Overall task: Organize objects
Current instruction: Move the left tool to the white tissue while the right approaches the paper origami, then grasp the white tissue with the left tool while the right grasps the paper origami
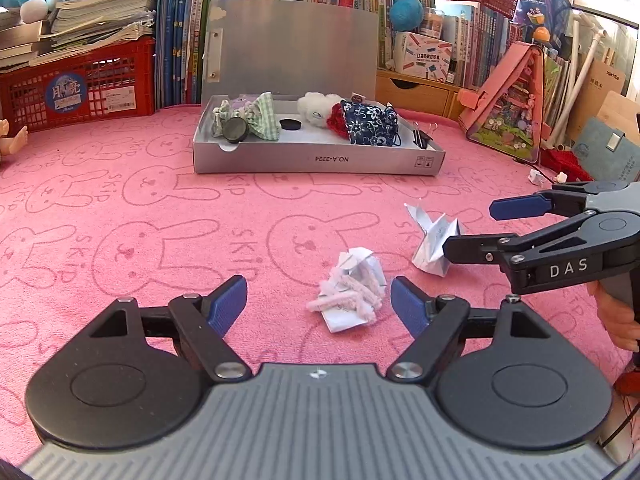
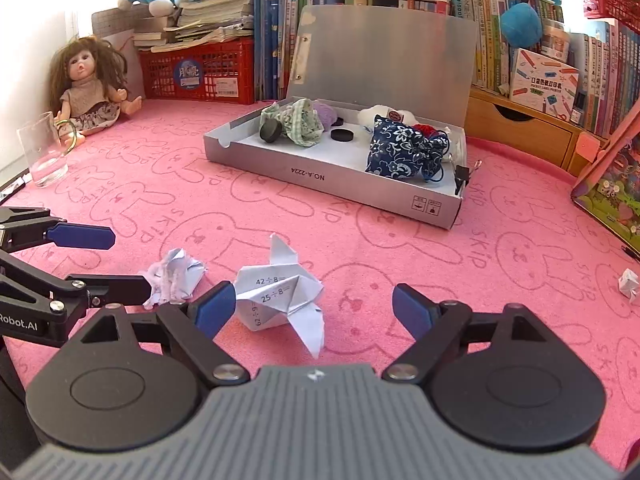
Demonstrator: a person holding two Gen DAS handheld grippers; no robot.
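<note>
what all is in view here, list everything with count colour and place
silver box: 1, lid open, back of mat
blue floral pouch: 1, in box, right
black discs: 2 visible, in box
green checked cloth: 1, in box, left
folded paper: 1, white, printed sums, mat front
crumpled paper with pink fuzzy strip: 1, mat front
doll: 1, far left
glass: 1, clear, left
red crate: 1, back left
left hand-held gripper: open
right hand-held gripper: open
</note>
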